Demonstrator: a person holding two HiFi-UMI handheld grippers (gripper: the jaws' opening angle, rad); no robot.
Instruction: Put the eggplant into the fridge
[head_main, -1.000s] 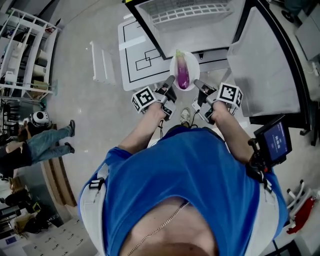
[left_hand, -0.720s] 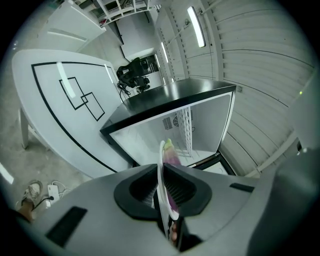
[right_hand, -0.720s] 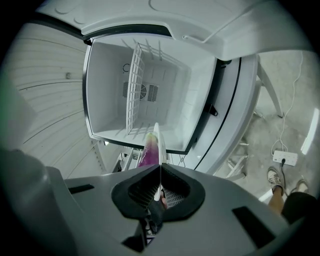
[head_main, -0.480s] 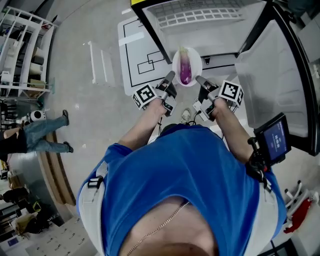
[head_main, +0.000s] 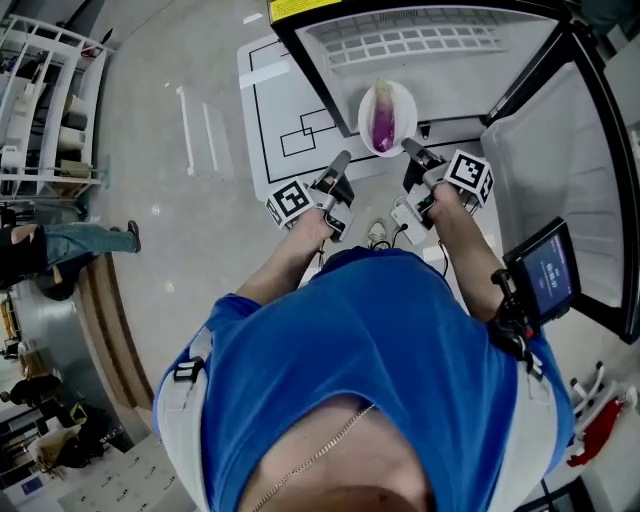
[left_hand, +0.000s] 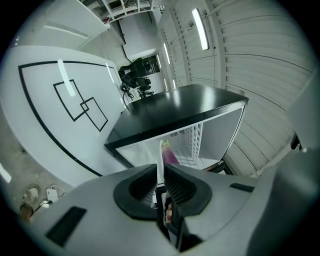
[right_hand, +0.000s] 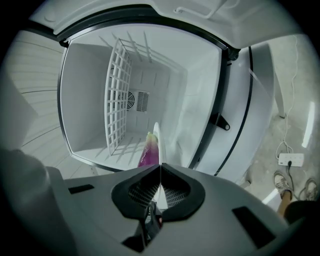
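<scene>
A purple eggplant (head_main: 383, 122) lies on a white plate (head_main: 402, 98) that hangs at the mouth of the open fridge (head_main: 440, 55). My left gripper (head_main: 343, 158) is shut on the plate's near-left rim, my right gripper (head_main: 410, 147) on its near-right rim. In the left gripper view the rim (left_hand: 161, 162) runs edge-on between the pads, with the eggplant (left_hand: 169, 154) beyond it. The right gripper view has the plate rim (right_hand: 156, 142) pinched in the right gripper (right_hand: 160, 172). Beyond it are the eggplant (right_hand: 148, 154) and the white fridge interior (right_hand: 165, 95).
The fridge door (head_main: 565, 170) stands open at the right. A wire rack (right_hand: 117, 95) stands inside the fridge. A white board with black lines (head_main: 285, 110) lies on the floor at the left. Shoes and a power strip (right_hand: 290, 160) are on the floor.
The plate with the eggplant has moved forward and a little right, toward the fridge opening. Both grippers went with it, the right one more.
</scene>
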